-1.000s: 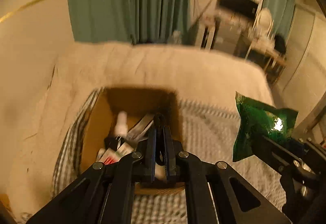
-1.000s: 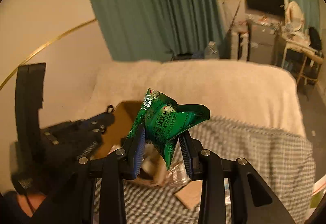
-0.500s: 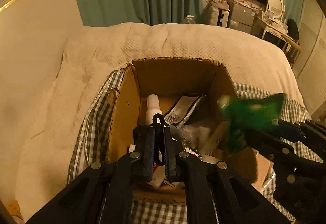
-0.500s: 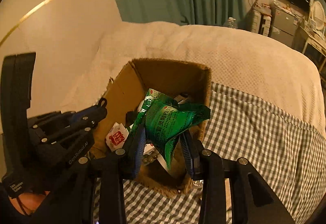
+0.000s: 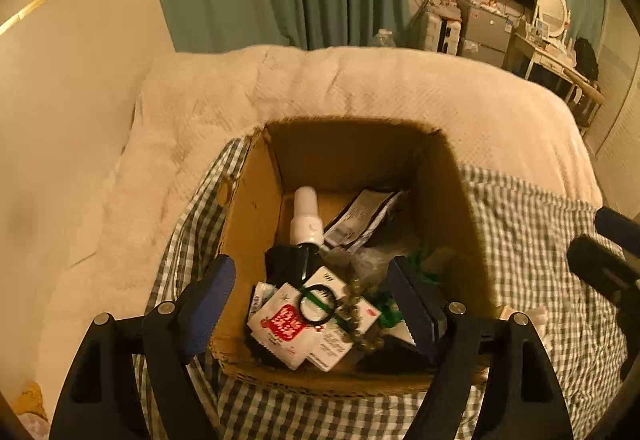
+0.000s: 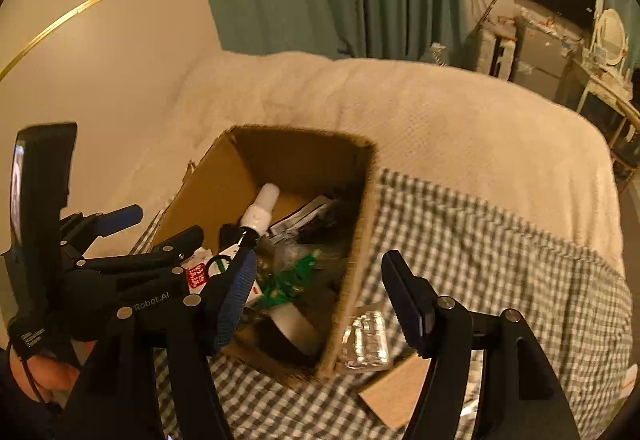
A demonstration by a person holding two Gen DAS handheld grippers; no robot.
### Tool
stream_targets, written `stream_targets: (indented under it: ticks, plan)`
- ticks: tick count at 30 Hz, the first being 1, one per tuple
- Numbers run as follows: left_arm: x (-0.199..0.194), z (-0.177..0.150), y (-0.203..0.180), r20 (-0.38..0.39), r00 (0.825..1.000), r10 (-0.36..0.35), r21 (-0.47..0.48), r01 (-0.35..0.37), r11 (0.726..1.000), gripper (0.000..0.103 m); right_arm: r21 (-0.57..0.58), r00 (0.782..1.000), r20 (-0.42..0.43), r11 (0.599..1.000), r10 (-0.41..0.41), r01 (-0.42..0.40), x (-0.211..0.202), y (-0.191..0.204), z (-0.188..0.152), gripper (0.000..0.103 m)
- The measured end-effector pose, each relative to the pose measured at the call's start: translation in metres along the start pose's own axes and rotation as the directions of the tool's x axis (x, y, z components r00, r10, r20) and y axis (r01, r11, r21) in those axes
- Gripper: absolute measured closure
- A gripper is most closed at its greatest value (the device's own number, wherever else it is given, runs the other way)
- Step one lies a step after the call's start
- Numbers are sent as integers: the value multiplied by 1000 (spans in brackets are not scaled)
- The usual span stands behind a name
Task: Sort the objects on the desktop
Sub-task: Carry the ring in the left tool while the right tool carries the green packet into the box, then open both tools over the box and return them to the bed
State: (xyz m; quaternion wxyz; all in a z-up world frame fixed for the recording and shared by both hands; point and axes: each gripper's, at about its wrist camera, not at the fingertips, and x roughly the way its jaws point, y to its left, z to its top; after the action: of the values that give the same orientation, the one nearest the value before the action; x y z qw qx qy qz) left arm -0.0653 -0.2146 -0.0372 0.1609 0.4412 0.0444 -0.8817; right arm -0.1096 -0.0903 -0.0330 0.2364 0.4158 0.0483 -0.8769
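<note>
Left gripper (image 5: 308, 292): hovering over the near part of the cardboard box (image 5: 248, 224); jaws opening, standing wide, and gripping nothing. Box contents are showing in the gap below the fingers.
Right gripper (image 6: 320, 280): hovering over the box's near right corner; jaws opening, with nothing pressed between the pads. One finger is sitting over the box interior, the other outside its right wall.
Green packet (image 6: 294, 278): lying inside the box, free of both grippers, blurred in the right wrist view. In the left wrist view only green scraps (image 5: 424, 268) are showing beside the left gripper's right finger.
Black ring (image 5: 318, 304): lying loose on top of the sachets in the box, directly below the open left gripper.
Red-and-white sachet (image 5: 280, 324): lying flat near the box's front wall, partly under the ring.
White bottle (image 5: 306, 216): lying in the box with its cap pointing toward the far wall.
Bead string (image 5: 360, 324): trailing across the white packets at the front right of the box.
Box position: sitting open-topped on a checked cloth (image 5: 532, 240) that is covering a cream blanket (image 5: 320, 84).
Outside the box: a foil blister pack (image 6: 366, 338) is lying just beside the right wall; a brown card (image 6: 400, 396) is lying near it on the cloth.
Person: a hand (image 6: 44, 372) is holding the left gripper's handle.
</note>
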Motion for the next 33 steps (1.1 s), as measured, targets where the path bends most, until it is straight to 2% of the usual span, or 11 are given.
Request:
stream_targets:
  ticks: [3,5,8,13,16,20,23,28,33]
  plan:
    - [-26,5,-16,42,999,-23,-8,23,1000,20,7,999,46,1000,-17,17,-30,-14,-1,38]
    - [-41,7,-28,70,997,-37,-11,38,999,12,11,997,72,999,-34,33,-48,-24,-2,38]
    - [-66,8,-56,119,990,-75,9,74,997,10,14,994,93,998,-62,61,-76,-43,-8,38]
    - [-86,-5,-112,104,982,-159,114,147,983,5,35,987,130,996,-92,88,-126,-80,-23,38]
    - [-90,-23,-147,102,981,-166,213,142,967,2,59,987,124,994,-99,92,-150,-109,-40,38]
    - [-80,-48,-183,71,981,-183,318,151,936,2,86,991,81,991,-108,101,-159,-141,-63,38]
    - [-69,-68,-211,50,979,-198,397,162,903,2,76,990,53,990,-127,123,-159,-157,-78,38]
    - [-34,-103,-247,-52,974,-222,494,218,842,1,20,989,8,989,-148,148,-140,-168,-95,38]
    - [12,-134,-262,-163,970,-180,546,240,803,2,-7,992,-41,993,-121,121,-108,-175,-106,38]
